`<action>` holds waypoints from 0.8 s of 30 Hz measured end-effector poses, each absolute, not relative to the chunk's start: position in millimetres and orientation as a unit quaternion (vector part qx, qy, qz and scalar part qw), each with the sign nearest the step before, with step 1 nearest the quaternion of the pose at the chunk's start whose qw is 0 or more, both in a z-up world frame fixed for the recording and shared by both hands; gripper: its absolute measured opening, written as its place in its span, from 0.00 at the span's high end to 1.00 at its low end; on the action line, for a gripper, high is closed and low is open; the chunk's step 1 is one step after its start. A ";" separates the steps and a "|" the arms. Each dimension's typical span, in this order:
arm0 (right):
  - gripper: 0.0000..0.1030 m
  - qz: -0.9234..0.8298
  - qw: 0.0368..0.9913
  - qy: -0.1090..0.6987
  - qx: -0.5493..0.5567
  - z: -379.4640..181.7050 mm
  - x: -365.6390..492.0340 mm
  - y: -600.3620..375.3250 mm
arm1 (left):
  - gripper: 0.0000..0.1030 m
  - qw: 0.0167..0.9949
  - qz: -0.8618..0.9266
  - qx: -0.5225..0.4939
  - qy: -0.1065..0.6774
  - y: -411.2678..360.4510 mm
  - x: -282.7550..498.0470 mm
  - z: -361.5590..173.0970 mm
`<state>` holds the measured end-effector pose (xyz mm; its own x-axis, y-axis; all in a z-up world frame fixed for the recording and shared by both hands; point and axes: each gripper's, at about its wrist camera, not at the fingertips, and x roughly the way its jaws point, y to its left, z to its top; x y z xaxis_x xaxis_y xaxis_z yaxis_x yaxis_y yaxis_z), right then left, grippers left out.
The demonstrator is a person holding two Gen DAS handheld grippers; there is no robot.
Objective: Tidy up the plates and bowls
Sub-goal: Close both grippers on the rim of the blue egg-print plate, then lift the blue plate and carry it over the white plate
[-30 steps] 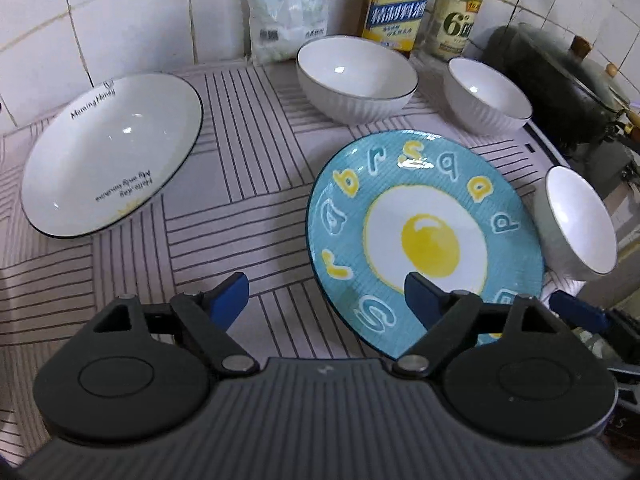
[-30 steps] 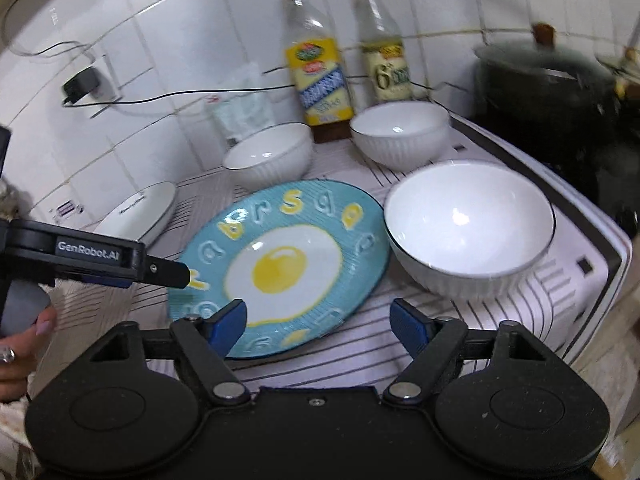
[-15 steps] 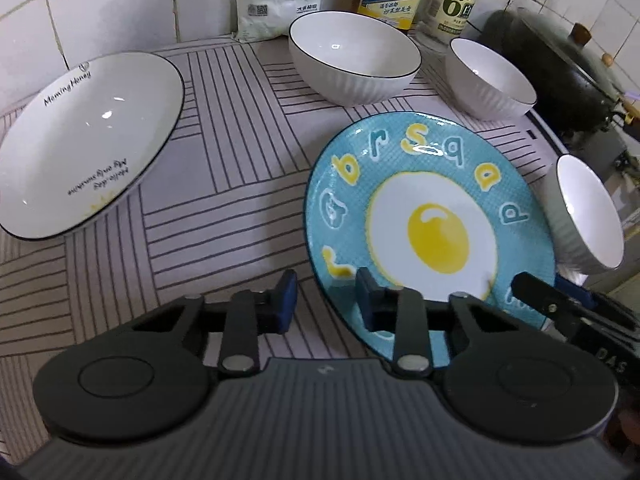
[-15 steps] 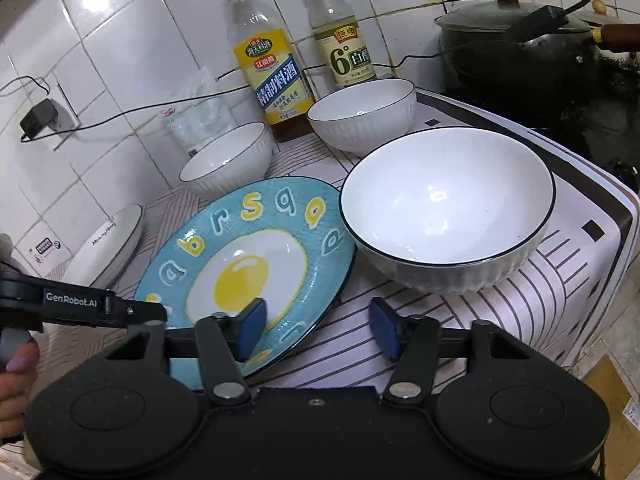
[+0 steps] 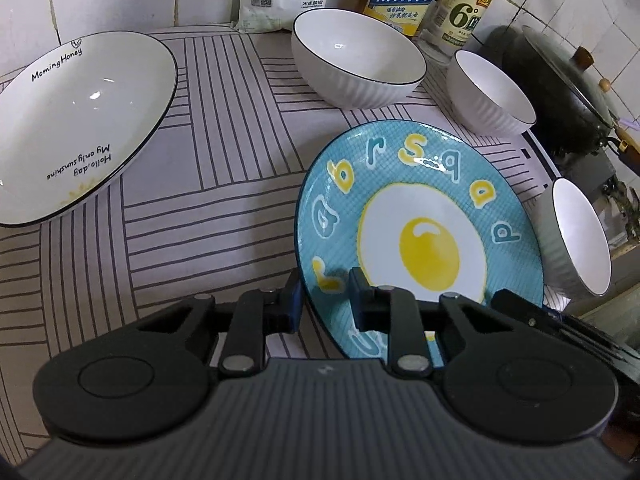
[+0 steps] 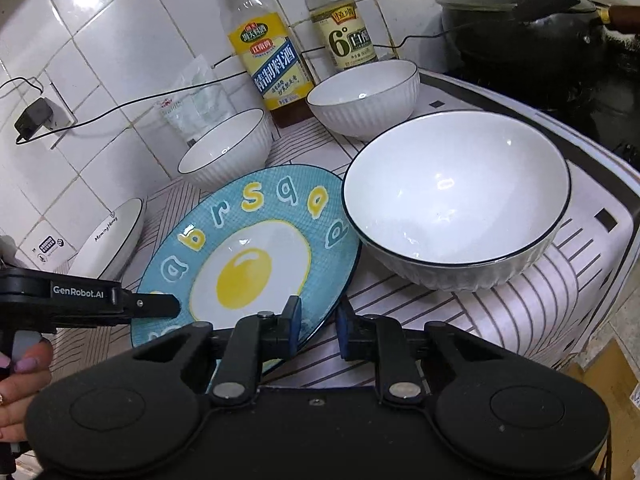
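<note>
Left wrist view: left gripper (image 5: 323, 298) closed on near-left rim of blue plate (image 5: 424, 216), which lies ahead, tilted
Right gripper (image 6: 316, 330): pinching the plate's near-right rim
Worktop (image 5: 224, 184): white plate (image 5: 76, 120) lies left, apart

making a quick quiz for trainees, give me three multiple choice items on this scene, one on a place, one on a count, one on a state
1. Where is the white plate relative to the blue egg plate, in the left wrist view?
A. left
B. stacked on it
C. inside a bowl

2. How many white bowls are out?
A. one
B. three
C. five

3. How are both grippers placed?
A. wide open above the bowls
B. jaws astride the blue plate's rim
C. each holding a bottle

Answers: 1 A, it sits apart at left. 2 B, three bowls. 3 B, left gripper and right gripper each straddle the rim.
</note>
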<state>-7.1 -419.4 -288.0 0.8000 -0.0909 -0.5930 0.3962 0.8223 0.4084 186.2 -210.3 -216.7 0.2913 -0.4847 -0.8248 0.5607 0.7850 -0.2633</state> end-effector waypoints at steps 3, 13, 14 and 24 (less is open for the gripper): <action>0.77 -0.133 0.912 0.280 0.269 -290.7 -5.3 -420.4 | 0.78 0.804 -0.328 0.039 0.494 -210.2 184.4 -217.0; 0.76 -0.091 0.913 0.303 0.258 -283.9 -2.7 -411.3 | 0.77 0.818 -0.306 0.094 0.478 -196.9 164.2 -199.7; 0.76 -0.089 0.914 0.304 0.252 -283.0 -1.5 -408.2 | 0.77 0.820 -0.301 0.096 0.477 -192.9 162.7 -197.2; 0.76 -0.035 0.923 0.304 0.232 -268.1 4.0 -384.6 | 0.77 0.833 -0.257 0.055 0.487 -151.4 154.8 -179.8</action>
